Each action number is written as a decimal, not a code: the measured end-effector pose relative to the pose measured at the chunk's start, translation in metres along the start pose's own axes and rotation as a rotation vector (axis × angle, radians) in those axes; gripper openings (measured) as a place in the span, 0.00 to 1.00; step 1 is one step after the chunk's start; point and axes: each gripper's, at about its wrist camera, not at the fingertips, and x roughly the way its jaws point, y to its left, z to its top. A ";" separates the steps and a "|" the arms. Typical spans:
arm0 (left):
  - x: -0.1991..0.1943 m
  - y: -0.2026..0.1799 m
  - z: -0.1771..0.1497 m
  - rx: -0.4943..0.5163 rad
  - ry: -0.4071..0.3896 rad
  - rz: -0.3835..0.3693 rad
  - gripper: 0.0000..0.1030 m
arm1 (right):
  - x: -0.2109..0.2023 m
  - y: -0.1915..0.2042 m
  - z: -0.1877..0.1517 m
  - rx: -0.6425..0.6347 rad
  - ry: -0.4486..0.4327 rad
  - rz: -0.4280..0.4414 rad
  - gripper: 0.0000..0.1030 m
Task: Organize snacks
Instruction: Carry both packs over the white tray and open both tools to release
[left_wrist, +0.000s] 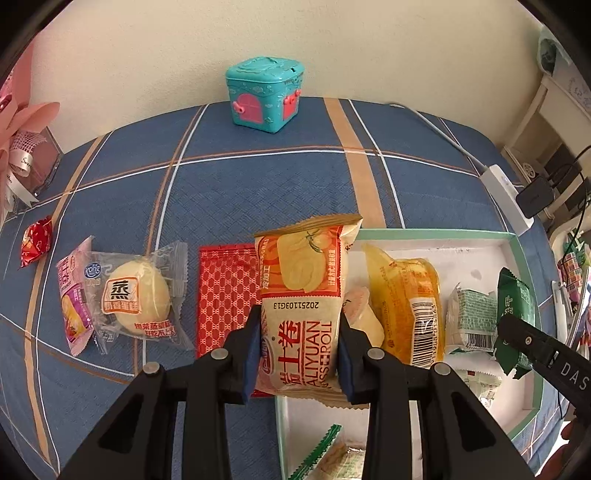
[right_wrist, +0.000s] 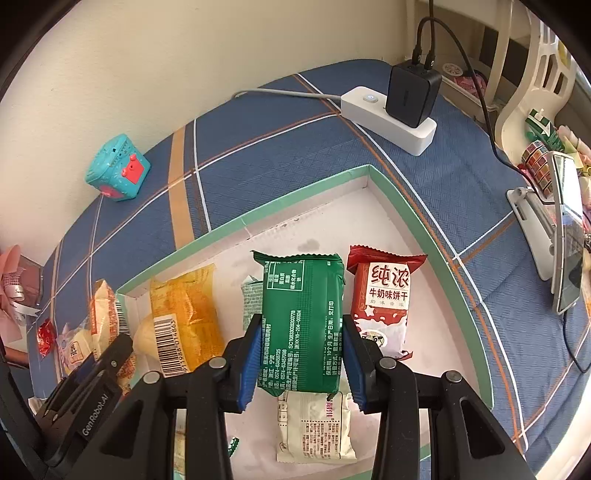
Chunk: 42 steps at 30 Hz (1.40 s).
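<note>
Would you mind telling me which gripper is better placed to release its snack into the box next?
Probably the right gripper: its green packet hangs fully over the box; the left's swiss roll straddles the box's edge.

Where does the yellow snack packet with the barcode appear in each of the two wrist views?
Left wrist view: the yellow packet lies inside the white tray, right of centre, beside the left gripper.
Right wrist view: the same packet lies at lower left, in the tray's left corner.
Shared landmark: the teal toy box by the wall.
</note>
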 end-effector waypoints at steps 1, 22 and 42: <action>0.001 -0.002 -0.001 0.003 0.005 -0.009 0.35 | 0.000 0.000 0.000 0.001 0.001 0.001 0.41; 0.030 -0.029 -0.008 0.017 0.100 -0.100 0.35 | 0.012 -0.003 0.000 0.009 0.023 -0.016 0.41; 0.016 -0.018 -0.003 -0.023 0.129 -0.110 0.52 | 0.005 -0.005 0.001 0.007 0.008 -0.050 0.65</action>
